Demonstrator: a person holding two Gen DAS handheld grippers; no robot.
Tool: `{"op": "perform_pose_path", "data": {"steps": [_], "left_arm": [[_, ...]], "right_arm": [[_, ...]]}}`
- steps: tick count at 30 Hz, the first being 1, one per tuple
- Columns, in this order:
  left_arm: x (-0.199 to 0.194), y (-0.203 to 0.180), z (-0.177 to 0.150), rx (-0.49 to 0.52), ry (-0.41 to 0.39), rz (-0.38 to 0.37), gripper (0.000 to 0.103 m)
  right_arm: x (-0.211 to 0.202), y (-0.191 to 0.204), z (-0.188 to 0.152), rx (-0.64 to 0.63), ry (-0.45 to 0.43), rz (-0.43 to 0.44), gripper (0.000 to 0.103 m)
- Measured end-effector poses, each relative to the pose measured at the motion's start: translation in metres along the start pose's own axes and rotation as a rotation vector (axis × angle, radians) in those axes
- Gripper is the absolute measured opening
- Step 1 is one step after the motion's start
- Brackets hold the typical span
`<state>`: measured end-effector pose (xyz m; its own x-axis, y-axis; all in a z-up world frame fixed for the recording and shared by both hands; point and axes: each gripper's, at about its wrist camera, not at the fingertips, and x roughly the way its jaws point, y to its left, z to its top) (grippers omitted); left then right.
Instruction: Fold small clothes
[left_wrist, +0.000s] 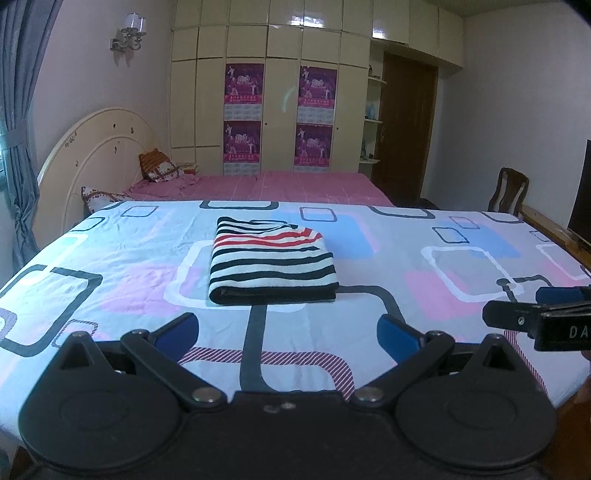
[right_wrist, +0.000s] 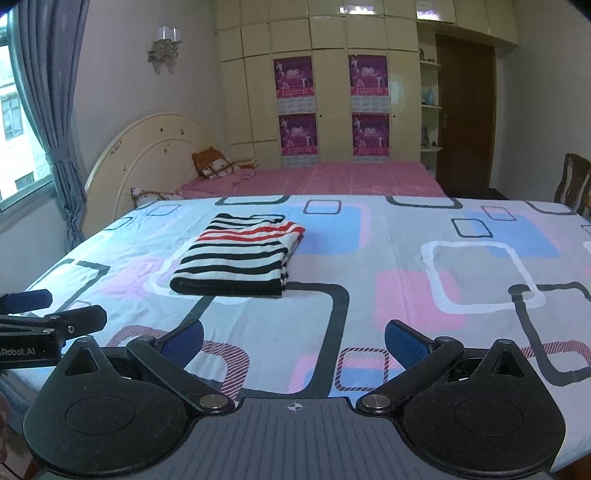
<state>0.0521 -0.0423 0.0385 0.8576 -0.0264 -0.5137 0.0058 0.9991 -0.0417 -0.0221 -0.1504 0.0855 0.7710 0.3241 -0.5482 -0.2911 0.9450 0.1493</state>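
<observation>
Garment: striped top (left_wrist: 271, 264) lies folded flat on the patterned sheet (left_wrist: 424, 332).
Tools: left tool (left_wrist: 287, 334) and right tool (right_wrist: 294, 341) both spread wide, empty (well short of it).
Advice: judge edges square, then leave it.

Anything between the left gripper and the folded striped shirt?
Nothing: only bare patterned sheet separates the left gripper from the striped shirt, per the left wrist view.
</observation>
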Motion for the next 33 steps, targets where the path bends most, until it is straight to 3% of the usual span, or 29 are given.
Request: {"op": "perform_pose_path", "data": {"steps": [33], "left_arm": [[-0.0059,-0.0037,0.0022,0.007,-0.016,-0.005,0.103]], "right_arm": [[-0.0084,-0.0052,0.0000,-0.010,-0.013,0.004,0.103]]}}
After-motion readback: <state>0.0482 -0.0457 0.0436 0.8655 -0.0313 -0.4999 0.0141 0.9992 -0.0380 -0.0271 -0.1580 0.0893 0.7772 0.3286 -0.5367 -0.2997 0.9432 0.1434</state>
